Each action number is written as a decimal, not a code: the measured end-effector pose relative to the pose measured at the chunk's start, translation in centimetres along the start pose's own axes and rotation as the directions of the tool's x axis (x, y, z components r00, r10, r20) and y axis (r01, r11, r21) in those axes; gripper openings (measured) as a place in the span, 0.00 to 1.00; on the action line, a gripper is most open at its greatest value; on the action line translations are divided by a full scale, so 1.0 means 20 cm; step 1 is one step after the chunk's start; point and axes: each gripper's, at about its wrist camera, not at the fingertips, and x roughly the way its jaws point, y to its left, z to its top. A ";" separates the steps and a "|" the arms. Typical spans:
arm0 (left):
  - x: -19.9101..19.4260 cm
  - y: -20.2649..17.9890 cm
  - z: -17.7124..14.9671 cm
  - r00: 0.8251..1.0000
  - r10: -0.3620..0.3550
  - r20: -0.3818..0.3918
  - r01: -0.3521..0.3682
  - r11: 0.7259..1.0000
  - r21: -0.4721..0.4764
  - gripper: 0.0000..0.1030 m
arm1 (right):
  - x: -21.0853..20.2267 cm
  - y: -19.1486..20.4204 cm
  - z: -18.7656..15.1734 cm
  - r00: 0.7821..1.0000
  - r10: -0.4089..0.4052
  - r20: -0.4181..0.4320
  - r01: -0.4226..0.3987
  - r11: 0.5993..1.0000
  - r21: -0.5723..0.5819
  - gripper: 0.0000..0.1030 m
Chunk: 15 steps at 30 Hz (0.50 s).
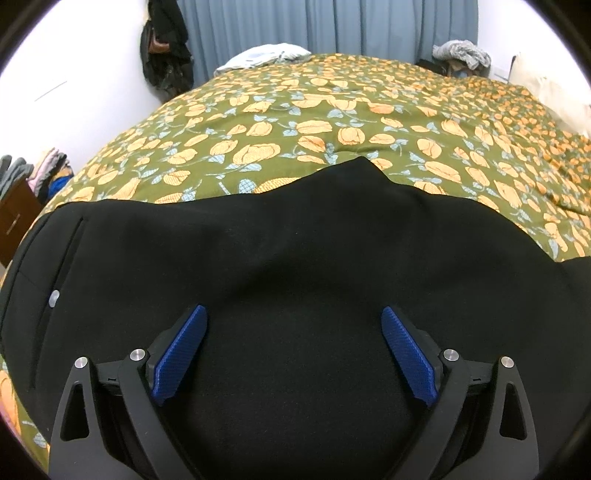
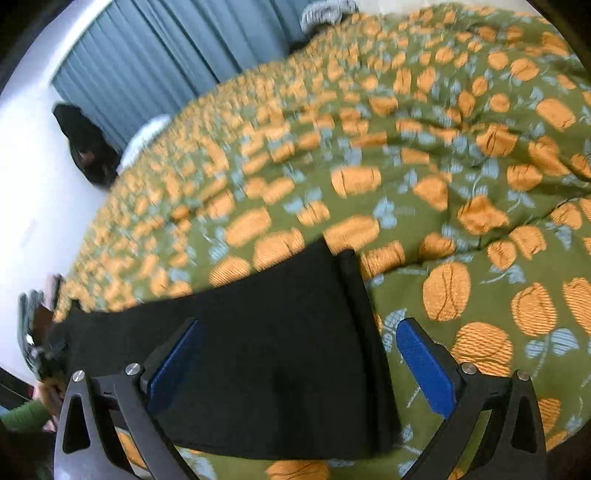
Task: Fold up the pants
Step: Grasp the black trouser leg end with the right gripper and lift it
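Observation:
Black pants lie on a bed with a green quilt printed with orange flowers. In the left wrist view the waist end with a pocket slit and a small silver button is at the left. My left gripper is open just above the black cloth, holding nothing. In the right wrist view the leg end of the pants lies folded, its hem edge running between my fingers. My right gripper is open over that hem end, left finger over cloth, right finger over quilt. This view is motion-blurred.
A blue-grey curtain hangs behind the bed. A white pillow and a grey bundle of cloth lie at the far edge. Dark clothes hang on the wall. A brown cabinet with piled clothes stands at the left.

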 end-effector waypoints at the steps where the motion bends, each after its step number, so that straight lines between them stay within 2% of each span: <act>1: 0.00 0.00 0.00 1.000 0.000 -0.001 0.000 1.000 0.000 0.93 | 0.02 -0.02 -0.01 1.000 0.016 -0.011 -0.016 1.000 0.021 0.94; 3: 0.00 0.00 0.00 1.000 0.000 -0.002 0.000 1.000 0.000 0.93 | 0.02 -0.05 -0.02 0.996 0.083 -0.027 -0.081 0.995 0.053 0.80; 5: 0.00 0.00 0.00 1.000 0.001 -0.001 -0.001 1.000 0.000 0.93 | -0.02 -0.06 -0.04 0.991 0.132 -0.025 -0.130 0.990 0.058 0.74; 7: 0.00 0.00 0.00 1.000 0.006 0.003 -0.006 1.000 0.002 0.94 | -0.05 -0.07 -0.08 0.985 0.171 -0.025 -0.169 0.983 0.073 0.53; 8: 0.00 0.00 0.00 1.000 0.008 0.003 -0.008 1.000 0.002 0.94 | -0.06 -0.07 -0.10 0.984 0.175 -0.031 -0.172 0.982 0.081 0.46; 9: 0.00 0.00 0.00 1.000 0.009 0.004 -0.009 1.000 0.002 0.94 | -0.06 -0.08 -0.11 0.986 0.162 -0.046 -0.157 0.984 0.084 0.36; 10: 0.00 0.00 0.00 1.000 0.010 0.004 -0.010 1.000 0.002 0.94 | -0.05 -0.09 -0.12 0.989 0.133 -0.066 -0.128 0.988 0.083 0.31; 11: 0.00 0.00 0.00 1.000 0.010 0.004 -0.010 1.000 0.002 0.94 | -0.04 -0.10 -0.13 0.990 0.116 -0.084 -0.109 0.990 0.087 0.30; 12: 0.00 0.00 0.00 1.000 0.010 0.004 -0.010 1.000 0.003 0.94 | -0.03 -0.09 -0.14 0.989 0.120 -0.084 -0.113 0.990 0.090 0.27; 13: 0.00 0.00 0.00 1.000 0.011 0.003 -0.011 1.000 0.002 0.94 | -0.04 -0.08 -0.14 0.988 0.131 -0.076 -0.125 0.988 0.089 0.18; 15: 0.01 0.00 0.00 1.000 0.013 0.000 -0.013 1.000 0.001 0.95 | -0.08 -0.04 -0.13 0.983 0.179 -0.029 -0.176 0.980 0.088 0.15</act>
